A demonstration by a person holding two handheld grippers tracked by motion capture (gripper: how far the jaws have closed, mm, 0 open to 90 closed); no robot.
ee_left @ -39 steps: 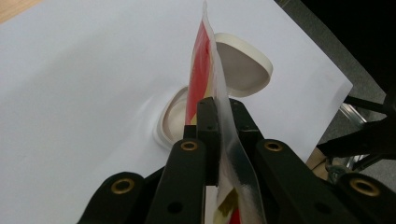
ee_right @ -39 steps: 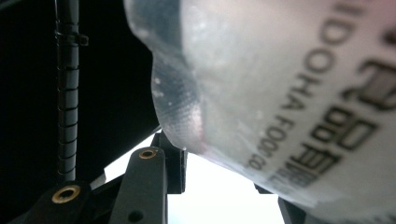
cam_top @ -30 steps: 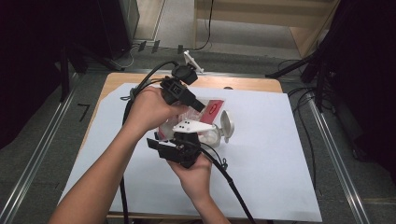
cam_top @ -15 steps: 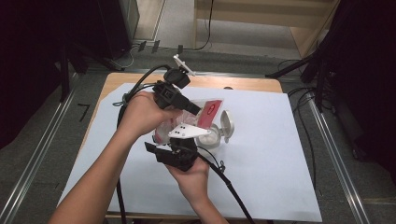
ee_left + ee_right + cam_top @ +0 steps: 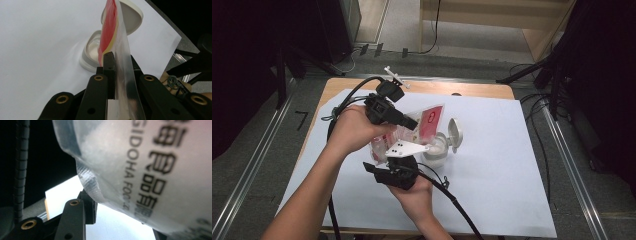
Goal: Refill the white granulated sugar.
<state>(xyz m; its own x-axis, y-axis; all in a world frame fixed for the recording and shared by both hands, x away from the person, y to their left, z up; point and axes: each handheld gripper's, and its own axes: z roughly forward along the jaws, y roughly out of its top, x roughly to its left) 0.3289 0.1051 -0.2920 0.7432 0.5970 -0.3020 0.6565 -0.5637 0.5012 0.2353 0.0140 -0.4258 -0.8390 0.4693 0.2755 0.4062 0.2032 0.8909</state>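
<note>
Since the earlier frames you have drawn both hands a little toward the table's left, and the bag has tipped further over the jar; both sets of jaws have just been opening slightly, each with the bag between them.

Going from the biggest thing down: the white sheet [image 5: 492,165] covers most of the wooden table [image 5: 472,90], and everything you are working on sits near its middle. Your left gripper [image 5: 409,121] comes in from the upper left, your hand wrapped round its body; in the left gripper view its jaws are nearly closed, pinching the clear edge of the plastic bag [image 5: 117,37] flat between the pads. Your right gripper [image 5: 404,155] comes up from below, grey plate on top; in the right gripper view the bag's clear printed lower part lies between the jaws, which stand partly apart around its bulk, and the visible pad touches the crinkled seam.

You hold the bag off the table between the two tools, its red-printed end tilted toward the small white jar [image 5: 435,148]. That jar stands on the sheet just right of your grippers, its hinged lid [image 5: 455,132] flipped open and leaning back to the right
</note>
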